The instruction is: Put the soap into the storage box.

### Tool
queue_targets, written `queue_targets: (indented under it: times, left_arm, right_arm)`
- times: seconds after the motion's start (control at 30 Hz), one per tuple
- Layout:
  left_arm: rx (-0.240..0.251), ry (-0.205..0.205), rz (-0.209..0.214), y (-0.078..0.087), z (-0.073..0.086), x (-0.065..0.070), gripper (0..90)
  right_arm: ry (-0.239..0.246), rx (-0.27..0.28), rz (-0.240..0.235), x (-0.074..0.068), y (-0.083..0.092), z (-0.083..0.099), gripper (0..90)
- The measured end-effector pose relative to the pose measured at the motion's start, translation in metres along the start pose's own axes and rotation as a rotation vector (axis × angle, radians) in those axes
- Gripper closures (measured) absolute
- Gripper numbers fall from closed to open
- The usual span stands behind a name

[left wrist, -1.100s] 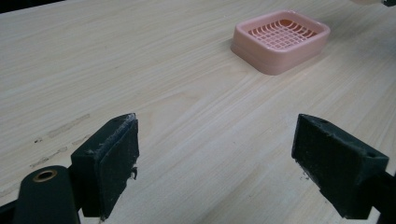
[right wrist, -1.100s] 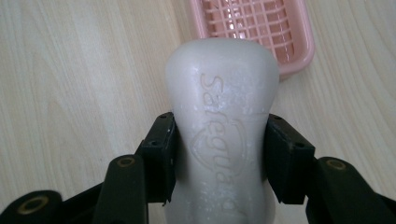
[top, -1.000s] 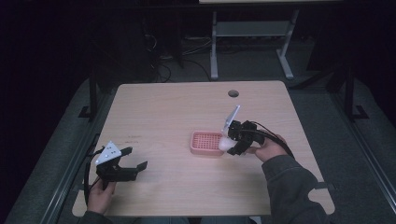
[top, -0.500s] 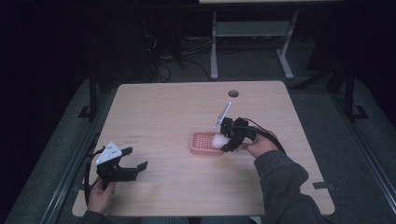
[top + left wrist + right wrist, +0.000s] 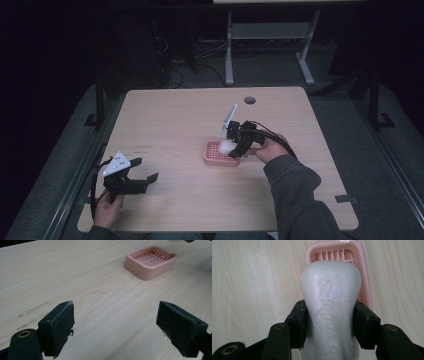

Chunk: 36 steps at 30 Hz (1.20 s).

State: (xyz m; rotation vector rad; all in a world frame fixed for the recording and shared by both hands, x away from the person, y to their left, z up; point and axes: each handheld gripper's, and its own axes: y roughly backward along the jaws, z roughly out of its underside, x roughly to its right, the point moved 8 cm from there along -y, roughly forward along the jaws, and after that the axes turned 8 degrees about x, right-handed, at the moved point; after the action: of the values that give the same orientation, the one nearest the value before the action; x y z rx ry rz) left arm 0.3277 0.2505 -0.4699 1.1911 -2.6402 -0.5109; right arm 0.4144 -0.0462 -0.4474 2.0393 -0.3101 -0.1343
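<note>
A white bar of soap with raised lettering is pinched between the jaws of my right gripper, which is shut on it. It hangs just above a pink slatted soap dish. From above, the soap sits over the dish at mid table, with the right gripper tilted down onto it. My left gripper rests near the table's front left corner, open and holding nothing. Its own view shows the wide-apart jaws and the dish farther off.
The light wooden table has a round cable hole near its far edge. Dark floor, cables and a metal frame lie beyond the table. A strip of tape marks the front right area.
My right gripper has carried the soap leftward, from beside the dish's right end to above the dish. The left gripper has stayed put.
</note>
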Motion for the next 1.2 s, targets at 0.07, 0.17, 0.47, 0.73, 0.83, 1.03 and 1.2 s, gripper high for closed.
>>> queue_targets:
  times: [0.07, 0.17, 0.47, 0.73, 0.83, 1.03, 1.2]
  left_arm:
    - [0.002, 0.001, 0.001, 0.0, 0.0, 0.0, 14.5]
    - [0.002, 0.002, 0.001, 0.0, 0.0, 0.0, 14.5]
    - [0.003, 0.0, 0.002, 0.0, 0.0, 0.001, 14.5]
    - [0.003, -0.003, 0.002, 0.0, 0.0, 0.001, 14.6]
    - [0.002, -0.004, 0.001, 0.0, 0.0, 0.001, 14.5]
    - [0.002, -0.006, 0.003, 0.0, 0.0, 0.001, 14.5]
    - [0.004, -0.002, 0.003, 0.0, 0.0, 0.001, 14.5]
  right_arm:
    - [0.005, -0.005, 0.001, 0.001, -0.001, -0.003, 48.9]
    - [0.007, 0.003, -0.003, 0.002, -0.002, -0.006, 49.0]
    - [0.029, -0.024, -0.017, 0.001, -0.015, -0.017, 48.9]
    - [0.034, -0.049, -0.022, 0.005, -0.026, -0.015, 48.9]
    - [0.027, -0.055, -0.022, 0.007, -0.028, -0.014, 48.9]
    - [0.029, -0.078, -0.023, 0.009, -0.039, -0.014, 48.9]
    - [0.023, -0.088, -0.029, 0.011, -0.048, -0.014, 48.8]
